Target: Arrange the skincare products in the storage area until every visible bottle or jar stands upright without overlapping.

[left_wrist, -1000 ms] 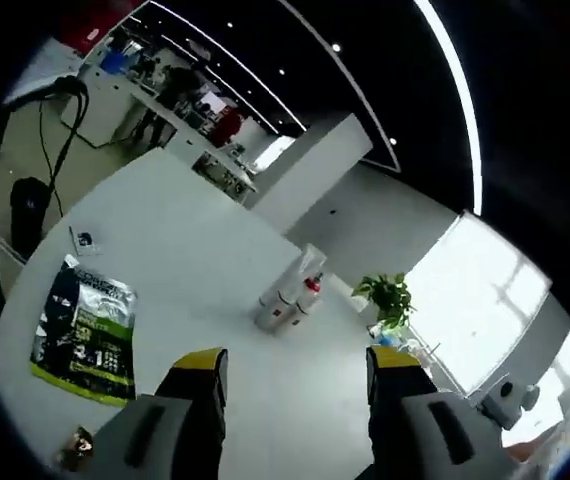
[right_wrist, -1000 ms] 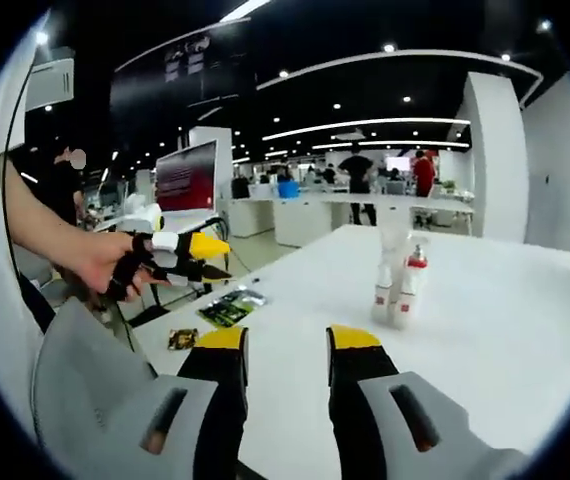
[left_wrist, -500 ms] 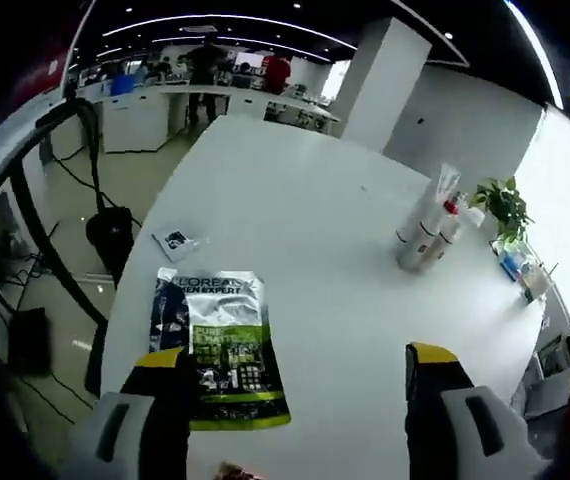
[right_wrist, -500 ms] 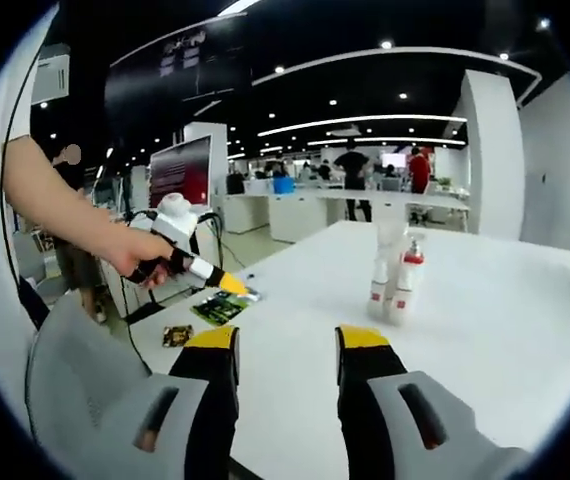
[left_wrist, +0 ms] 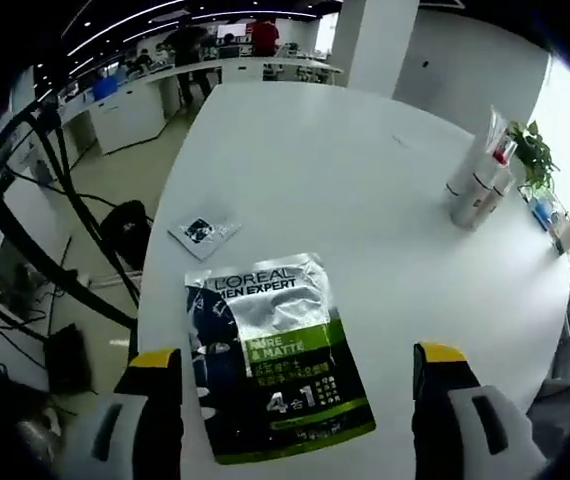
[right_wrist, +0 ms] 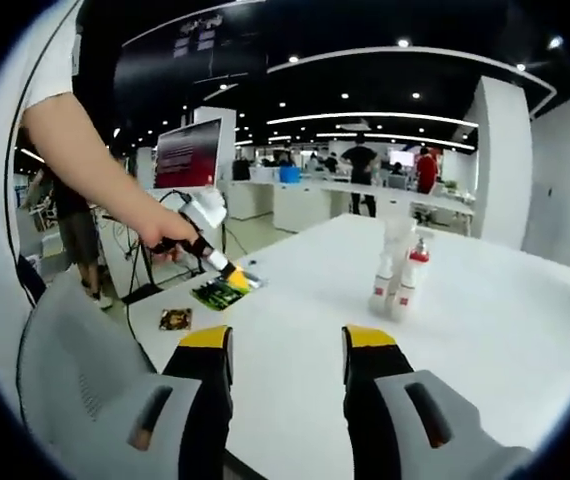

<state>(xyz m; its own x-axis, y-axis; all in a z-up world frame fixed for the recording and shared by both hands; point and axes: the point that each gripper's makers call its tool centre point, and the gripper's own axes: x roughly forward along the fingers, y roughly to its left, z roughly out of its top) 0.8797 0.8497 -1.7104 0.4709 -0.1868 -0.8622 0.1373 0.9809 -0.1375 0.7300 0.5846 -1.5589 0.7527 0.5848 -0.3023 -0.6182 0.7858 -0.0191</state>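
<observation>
Glossy foil pouch (left_wrist: 275, 350) lies flat on smooth white table (left_wrist: 365, 200); both tongs (left_wrist: 295, 375) (right_wrist: 283, 345) released.

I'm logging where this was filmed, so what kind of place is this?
Probably an open-plan office or lab: a large white table, long white counters with people standing behind them, and strip lights on a dark ceiling.

White table (left_wrist: 365, 180): pouch (left_wrist: 275, 350), bottles (left_wrist: 477, 180).

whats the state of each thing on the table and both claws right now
left claw: open, empty, above the pouch
right claw: open, empty
green and black L'Oreal foil pouch: lying flat
small dark square sachet: lying flat
cluster of white bottles, one red-capped: standing upright, close together
white table: holds all of these
</observation>
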